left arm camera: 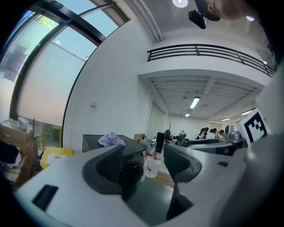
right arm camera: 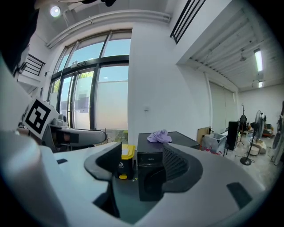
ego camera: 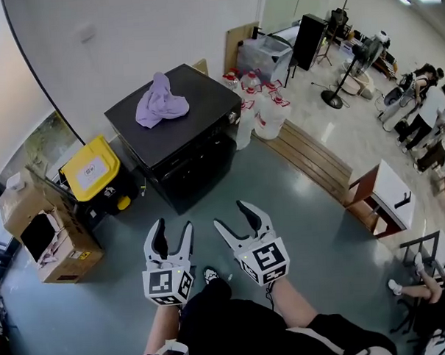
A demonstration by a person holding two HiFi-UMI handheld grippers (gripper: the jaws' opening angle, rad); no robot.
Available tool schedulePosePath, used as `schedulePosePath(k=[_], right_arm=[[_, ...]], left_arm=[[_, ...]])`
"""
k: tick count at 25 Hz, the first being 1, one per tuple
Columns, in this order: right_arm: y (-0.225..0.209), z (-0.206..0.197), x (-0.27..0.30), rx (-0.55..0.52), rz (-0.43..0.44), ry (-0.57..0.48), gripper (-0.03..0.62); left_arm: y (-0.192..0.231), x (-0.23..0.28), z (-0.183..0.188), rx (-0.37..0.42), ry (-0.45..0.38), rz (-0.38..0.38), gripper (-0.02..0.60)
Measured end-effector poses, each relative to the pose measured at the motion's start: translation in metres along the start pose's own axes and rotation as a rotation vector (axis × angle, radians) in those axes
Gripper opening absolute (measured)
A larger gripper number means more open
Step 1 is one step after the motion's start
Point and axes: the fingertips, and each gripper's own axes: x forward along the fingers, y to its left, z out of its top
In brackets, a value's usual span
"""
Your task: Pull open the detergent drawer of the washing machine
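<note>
Standing on a grey-green floor (ego camera: 320, 228) with its back near a white wall (ego camera: 164, 28), the black washing machine (ego camera: 180, 138) is well ahead of both grippers. A lilac cloth (ego camera: 160, 101) lies crumpled on its flat top. Its front is dark, and the detergent drawer cannot be picked out in any view.

Only the right gripper view faces the machine's front, showing a small brand mark and the round door (right arm camera: 150, 177) below it, plus tall windows (right arm camera: 88, 88) to the left. The left gripper view catches one corner of the machine and white jugs (left arm camera: 153, 165) beside it, with people far off in the room. The head view alone shows the top from above.

A yellow-lidded bin (ego camera: 93, 171) sits just left of the machine, with cardboard boxes (ego camera: 52, 239) farther left. A wooden strip (ego camera: 310, 158) runs across the floor to the right.

The left gripper (ego camera: 174, 227) and the right gripper (ego camera: 230, 215) are held side by side, each with jaws spread wide and nothing between them.
</note>
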Motion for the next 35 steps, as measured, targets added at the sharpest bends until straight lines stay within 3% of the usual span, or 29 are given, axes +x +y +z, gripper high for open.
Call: schedulePosePath(k=[6, 14, 17, 23, 35], right_arm=[[-0.024, -0.003, 0.040, -0.009, 0.017, 0.035, 0.284], [-0.054, -0.017, 0.098, 0.022, 0.050, 0.085, 0.276], [-0.065, -0.019, 0.125, 0.019, 0.100, 0.102, 0.278], [-0.099, -0.028, 0.187, -0.001, 0.215, 0.153, 0.275], [-0.147, -0.081, 0.296, -0.065, 0.414, 0.288, 0.272]], left_arm=[[0.026, 0.039, 0.001, -0.027, -0.013, 0.024, 0.278], [0.065, 0.085, -0.025, -0.070, 0.061, 0.079, 0.278], [0.077, 0.104, -0.029, -0.111, 0.064, 0.104, 0.278], [0.101, 0.160, -0.039, -0.103, 0.073, 0.191, 0.276], [0.157, 0.240, -0.119, -0.187, 0.196, 0.364, 0.276]])
